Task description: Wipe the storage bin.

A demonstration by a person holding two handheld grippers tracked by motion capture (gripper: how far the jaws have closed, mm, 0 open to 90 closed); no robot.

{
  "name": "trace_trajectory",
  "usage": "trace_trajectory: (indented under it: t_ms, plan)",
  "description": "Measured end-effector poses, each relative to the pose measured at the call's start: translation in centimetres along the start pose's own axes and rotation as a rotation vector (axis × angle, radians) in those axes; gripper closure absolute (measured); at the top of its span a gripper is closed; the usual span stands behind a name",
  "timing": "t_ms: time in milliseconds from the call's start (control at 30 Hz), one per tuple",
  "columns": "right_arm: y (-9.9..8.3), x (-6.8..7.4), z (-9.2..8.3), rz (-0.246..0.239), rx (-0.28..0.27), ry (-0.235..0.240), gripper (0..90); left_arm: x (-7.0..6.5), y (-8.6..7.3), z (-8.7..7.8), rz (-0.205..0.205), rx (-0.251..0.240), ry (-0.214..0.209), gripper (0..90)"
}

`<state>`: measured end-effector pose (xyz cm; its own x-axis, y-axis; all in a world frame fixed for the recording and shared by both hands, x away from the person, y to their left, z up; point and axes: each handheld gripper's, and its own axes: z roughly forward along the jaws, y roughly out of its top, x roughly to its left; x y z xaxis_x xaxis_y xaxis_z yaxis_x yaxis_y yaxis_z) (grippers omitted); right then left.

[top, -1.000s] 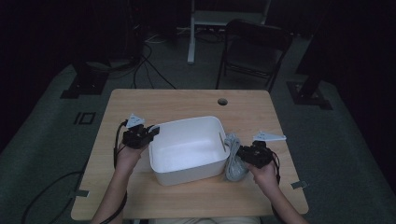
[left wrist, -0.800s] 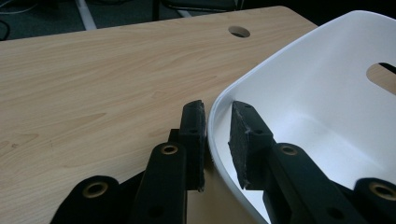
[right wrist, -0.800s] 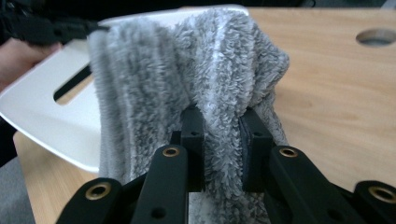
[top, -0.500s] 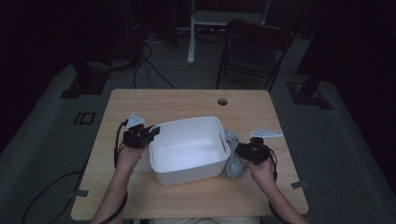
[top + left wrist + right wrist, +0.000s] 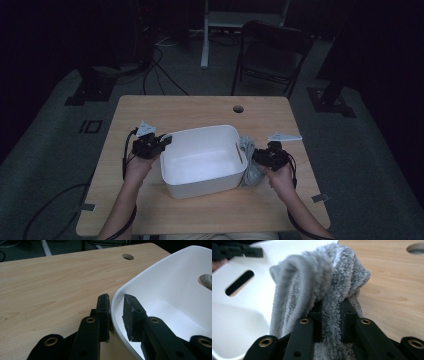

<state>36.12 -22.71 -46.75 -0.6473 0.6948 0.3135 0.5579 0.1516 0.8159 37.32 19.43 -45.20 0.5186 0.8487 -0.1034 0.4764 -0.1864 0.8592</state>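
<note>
Since a second ago little has shifted: your right gripper (image 5: 260,157) has drawn the grey towel (image 5: 248,165) slightly closer to the white tub (image 5: 200,185), and your left hand has kept still. Your left gripper (image 5: 115,312) is clamped on the tub's rim, one jaw outside the wall and one inside, likely to steady it. Your right jaws are pinched together on a fold of the towel (image 5: 322,290), which bunches just ahead of them against the tub's slotted side, on the wooden table (image 5: 200,107).

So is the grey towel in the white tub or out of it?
Out. The grey towel hangs bunched against the white tub's outer right wall, pinched in the right claw; the tub's inside looks bare.
</note>
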Motion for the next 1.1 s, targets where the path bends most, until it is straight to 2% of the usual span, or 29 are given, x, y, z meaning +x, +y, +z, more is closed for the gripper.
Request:
trace_trajectory:
  t_ms: [133,200,300,367,433,633,667,733,800,867,933,1033,1100]
  plan:
    - [0.7,-0.3,-0.3,0.000,-0.010,0.003,76.6,0.1,0.0,0.0,0.005,0.000,-0.010,75.6]
    - [1.5,-0.6,-0.6,0.028,-0.052,0.030,76.5,0.0,0.0,0.0,0.010,0.002,-0.012,75.6]
    - [2.0,-0.8,0.0,0.016,-0.033,0.030,76.6,-0.1,0.1,0.1,0.013,0.001,-0.006,75.6]
    - [1.7,-0.6,0.7,0.001,-0.028,0.011,76.8,-0.1,0.1,0.1,0.015,0.005,0.001,75.6]
    - [1.3,-0.8,1.1,0.012,-0.025,0.004,76.9,-0.1,0.1,0.1,0.013,0.005,0.000,75.6]
    - [1.5,-1.0,1.2,-0.001,0.014,-0.015,76.6,0.0,0.1,0.1,0.015,0.006,-0.005,75.5]
    - [1.6,-1.0,1.1,-0.001,0.009,-0.016,76.5,0.0,0.1,0.1,0.014,0.006,-0.007,75.5]
    - [1.8,-1.2,0.7,0.017,-0.036,-0.004,76.5,0.0,0.1,0.1,0.012,0.005,-0.013,75.5]
    - [2.1,-1.4,0.7,0.024,-0.045,0.012,76.5,0.0,0.1,0.1,0.010,0.005,-0.012,75.5]
    - [2.1,-1.2,1.2,0.006,-0.024,0.004,76.6,-0.1,0.1,0.1,0.009,0.006,-0.007,75.5]
    - [1.8,-1.1,1.8,-0.013,0.006,-0.026,76.7,-0.1,0.1,0.2,0.008,0.005,-0.003,75.4]
    - [1.2,-1.7,2.8,0.005,0.058,-0.040,76.6,0.0,0.1,0.1,0.008,0.005,-0.007,75.3]
    - [1.1,-2.0,2.9,0.015,0.050,-0.030,76.6,0.0,0.1,0.1,0.007,0.006,-0.010,75.4]
